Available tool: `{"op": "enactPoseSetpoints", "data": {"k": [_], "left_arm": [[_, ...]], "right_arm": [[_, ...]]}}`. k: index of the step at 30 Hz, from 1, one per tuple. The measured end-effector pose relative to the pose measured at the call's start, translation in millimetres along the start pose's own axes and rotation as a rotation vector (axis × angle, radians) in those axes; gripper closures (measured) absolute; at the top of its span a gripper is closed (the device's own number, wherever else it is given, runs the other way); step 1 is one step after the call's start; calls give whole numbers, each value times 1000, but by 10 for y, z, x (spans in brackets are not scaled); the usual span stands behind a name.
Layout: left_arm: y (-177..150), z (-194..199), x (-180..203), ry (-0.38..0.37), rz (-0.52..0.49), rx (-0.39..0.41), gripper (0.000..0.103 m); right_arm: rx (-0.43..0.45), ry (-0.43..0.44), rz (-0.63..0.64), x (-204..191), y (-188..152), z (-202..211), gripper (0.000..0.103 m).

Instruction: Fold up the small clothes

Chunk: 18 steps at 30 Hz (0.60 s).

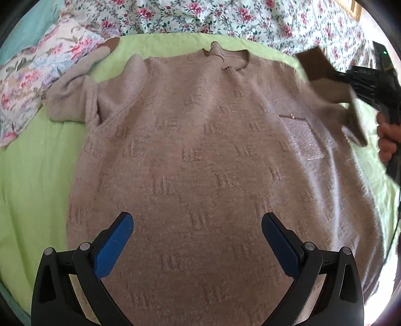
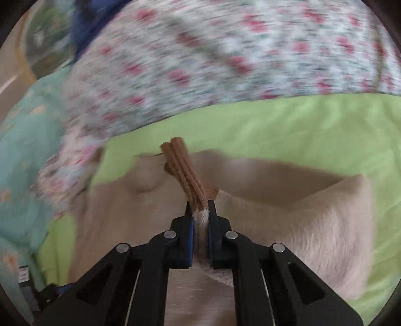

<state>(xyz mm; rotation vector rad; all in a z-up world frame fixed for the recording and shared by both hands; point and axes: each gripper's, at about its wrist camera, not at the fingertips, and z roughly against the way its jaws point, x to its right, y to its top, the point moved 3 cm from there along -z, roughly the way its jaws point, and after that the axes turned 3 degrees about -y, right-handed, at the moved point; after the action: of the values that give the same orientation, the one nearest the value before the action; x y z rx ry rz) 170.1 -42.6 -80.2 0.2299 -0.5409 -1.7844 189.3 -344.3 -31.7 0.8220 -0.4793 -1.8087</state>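
Observation:
A beige-pink knitted sweater point(image 1: 200, 150) lies flat, front up, on a light green sheet point(image 1: 32, 175), neck at the far side. Its left sleeve point(image 1: 75, 95) lies crumpled at the left, its brown cuff resting near a floral cloth. My left gripper point(image 1: 196, 223) is open and empty, hovering over the sweater's lower body. My right gripper point(image 2: 199, 205) is shut on the right sleeve's brown ribbed cuff point(image 2: 184, 170) and holds the sleeve point(image 2: 300, 225) lifted over the sweater's right side. In the left wrist view the right gripper point(image 1: 371, 82) is at the far right with the sleeve point(image 1: 333, 82) hanging from it.
A floral quilt point(image 1: 225, 17) lies bunched beyond the sweater's neck. A folded floral cloth point(image 1: 37, 82) lies at the far left on the green sheet. Teal bedding point(image 2: 27, 150) lies at the left of the right wrist view. The person's hand point(image 1: 388, 140) holds the right gripper.

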Motion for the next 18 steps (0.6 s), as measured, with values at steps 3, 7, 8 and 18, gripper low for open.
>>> {"op": "enactPoseSetpoints", "data": {"k": [3,7,8,18], "left_arm": [[-11,79,-109,-30,33,21,1],[-21,135,-259,-43,66,38,1],[-23,142,-293,-50,75,40,1],[197,6,-473,-225,140,46,1]], "right_arm": [[-19,82,57,-541,-135,-149,93],[-56,168,100,-1070,-330,-331,93],[-69,190,105,-1169,-385,-380,93],[-236,303,112,-1414,-880,-768,62]]}}
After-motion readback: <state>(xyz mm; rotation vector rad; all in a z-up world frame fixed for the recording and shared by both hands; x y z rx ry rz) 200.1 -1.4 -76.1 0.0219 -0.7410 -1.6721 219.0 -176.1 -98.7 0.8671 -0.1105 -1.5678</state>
